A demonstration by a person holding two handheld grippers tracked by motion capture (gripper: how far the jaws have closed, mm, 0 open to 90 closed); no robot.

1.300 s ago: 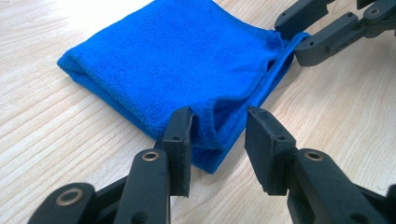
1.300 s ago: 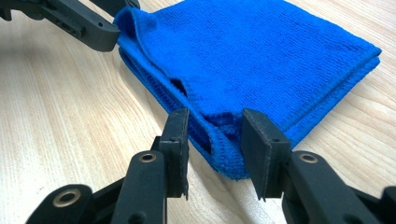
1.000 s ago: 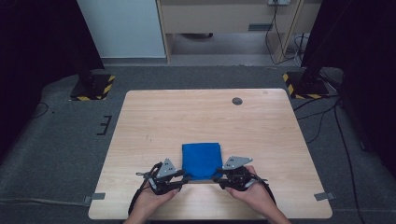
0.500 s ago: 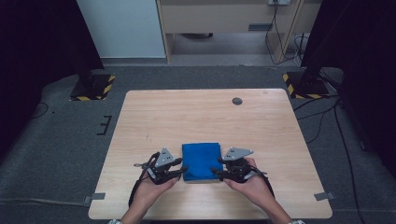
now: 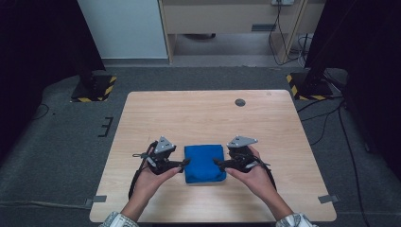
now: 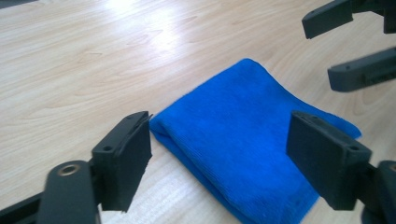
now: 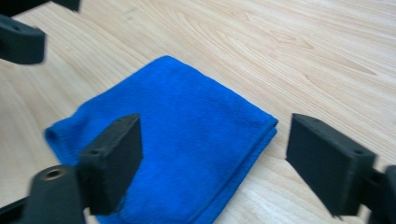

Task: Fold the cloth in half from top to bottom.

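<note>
A blue cloth (image 5: 204, 163), folded into a thick square, lies flat on the wooden table (image 5: 198, 113) near its front edge. My left gripper (image 5: 184, 163) sits at the cloth's left side and my right gripper (image 5: 218, 163) at its right side, tips pointing inward. Both have just been opening. In the left gripper view the left gripper (image 6: 224, 140) stands wide above the cloth (image 6: 243, 149) without pressing it. The right gripper view shows the right gripper (image 7: 219, 140) likewise spread over the cloth (image 7: 187, 135), gripping nothing.
A small dark round insert (image 5: 240, 102) sits in the tabletop at the back right. Bare wood stretches behind the cloth. Stand bases with yellow-black tape (image 5: 94, 90) rest on the floor beyond the table's far corners.
Both grippers have opened and let go of the cloth's near edge. The hands have lifted a little and shifted forward along its sides. The cloth stays flat.
</note>
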